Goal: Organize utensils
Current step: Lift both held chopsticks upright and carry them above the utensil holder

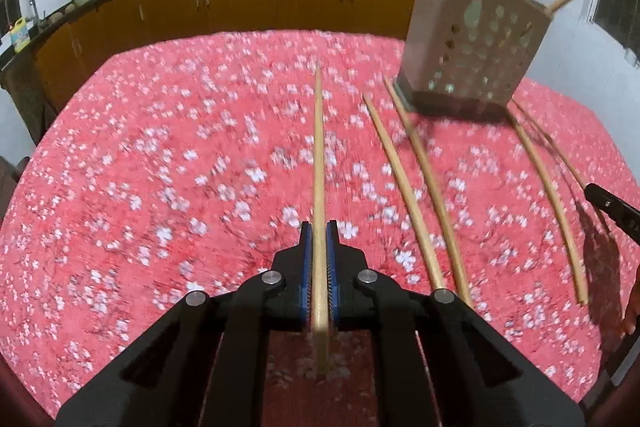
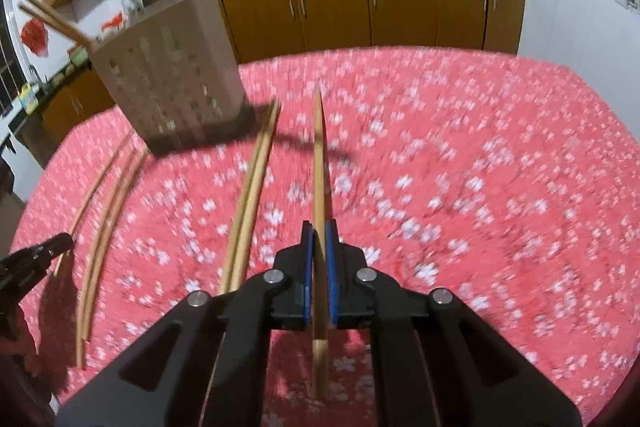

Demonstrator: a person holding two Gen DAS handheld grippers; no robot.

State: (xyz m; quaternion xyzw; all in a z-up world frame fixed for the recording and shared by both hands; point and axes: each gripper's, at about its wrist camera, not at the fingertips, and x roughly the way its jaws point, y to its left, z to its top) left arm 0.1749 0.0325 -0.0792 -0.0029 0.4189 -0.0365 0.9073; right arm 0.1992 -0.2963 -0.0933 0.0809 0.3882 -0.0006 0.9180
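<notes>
Left tongs [image 1: 319,231] pinch one chopstick [image 1: 318,147]; right tongs [image 2: 319,229] pinch another chopstick [image 2: 319,163], both pointing away over the bench [image 1: 160,187]. Loose chopsticks [image 1: 404,187] lie between them. Perforated holder [image 1: 472,43] stands at the far side, chopsticks in it.

The left gripper [image 1: 319,235] is seen angled downward, its blue-padded jaws closed on a chopstick [image 1: 318,163] that runs toward 12 o'clock. The right gripper [image 2: 319,233] is tilted down likewise, and a second chopstick [image 2: 319,167] is clamped between its pads [image 2: 307,267]. In the right wrist view the left gripper's black tip is found at 9 o'clock; in the left wrist view the right gripper's tip is found at 3 o'clock.
</notes>
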